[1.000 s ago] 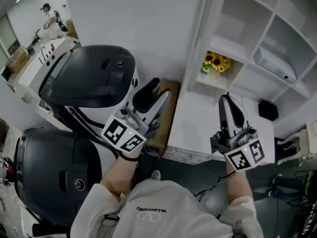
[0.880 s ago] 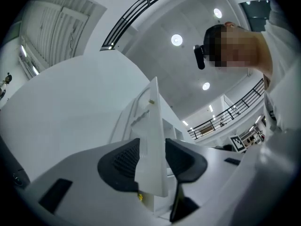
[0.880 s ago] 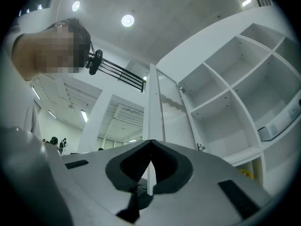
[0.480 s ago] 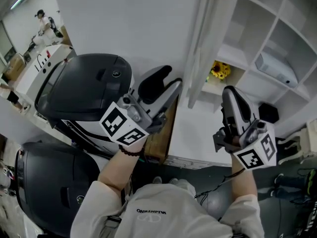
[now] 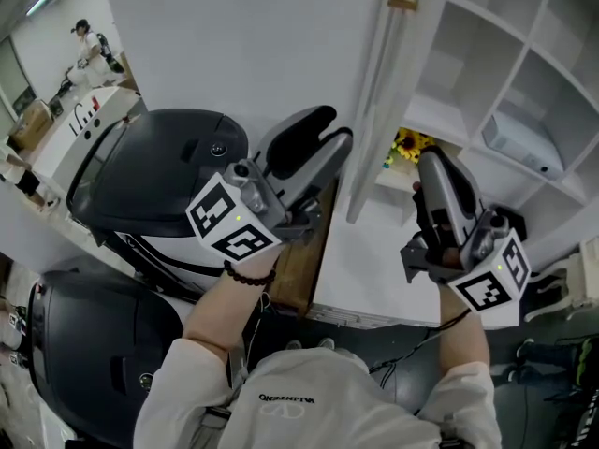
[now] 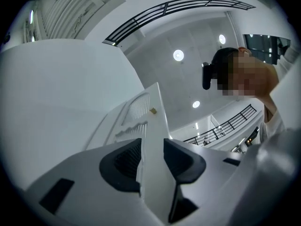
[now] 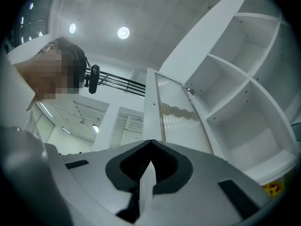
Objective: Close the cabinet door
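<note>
Left gripper (image 5: 335,126), jaws apart though lately narrowing, cabinet door (image 5: 374,110) edge sighted between them unpinched, stood poised seemingly to swing it shut; right gripper (image 5: 432,162) hung closed, empty.

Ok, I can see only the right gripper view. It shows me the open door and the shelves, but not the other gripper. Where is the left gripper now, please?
Observer: In the head view the left gripper is held up just left of the door, close beside its edge.
Operator: Are its jaws open?
Observer: Yes, apart, though they have just been closing a little. In its own view the door's edge lines up with the gap; the pads do not seem to press on it.
Operator: And the yellow thing low in my picture?
Observer: Sunflowers, in a low compartment just past the right gripper's tip.
</note>
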### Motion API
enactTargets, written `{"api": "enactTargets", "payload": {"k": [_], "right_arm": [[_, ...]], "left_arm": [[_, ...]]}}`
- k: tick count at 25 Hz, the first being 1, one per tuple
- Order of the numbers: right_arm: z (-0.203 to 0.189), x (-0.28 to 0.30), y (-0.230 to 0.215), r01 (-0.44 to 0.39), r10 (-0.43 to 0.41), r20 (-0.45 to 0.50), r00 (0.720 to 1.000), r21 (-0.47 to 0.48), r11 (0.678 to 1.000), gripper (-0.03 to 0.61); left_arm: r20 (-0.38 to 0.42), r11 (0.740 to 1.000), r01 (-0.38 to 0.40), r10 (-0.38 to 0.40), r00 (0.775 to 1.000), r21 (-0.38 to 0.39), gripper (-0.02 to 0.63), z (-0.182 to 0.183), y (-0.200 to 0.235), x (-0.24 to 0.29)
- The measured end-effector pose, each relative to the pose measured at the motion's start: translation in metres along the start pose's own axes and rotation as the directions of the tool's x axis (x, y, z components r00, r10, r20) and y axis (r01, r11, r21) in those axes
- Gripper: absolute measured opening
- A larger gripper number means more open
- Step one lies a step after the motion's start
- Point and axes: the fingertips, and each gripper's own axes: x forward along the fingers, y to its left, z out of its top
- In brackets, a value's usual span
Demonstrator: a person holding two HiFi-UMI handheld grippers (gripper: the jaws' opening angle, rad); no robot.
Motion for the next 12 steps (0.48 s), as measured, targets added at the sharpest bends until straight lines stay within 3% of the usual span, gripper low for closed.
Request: {"api": "enactTargets", "payload": {"k": [6,12], "right_arm": [[0.015,0.016,-0.001,-0.046,0.046,0.008,0.999,-0.021,0.999,0.009],[0.027,0.025,-0.001,-0.073,0.074,0.019,0.997,-0.017,0.997,0.009]], "left_arm": [[0.018,0.999,0.030,-0.030,0.999,-0.017,0.138,0.009,0.007,0.023],[0.059,0.992,0.108,-0.104,0.993,-0.070,0.138,0.027,0.004,0.052]]}}
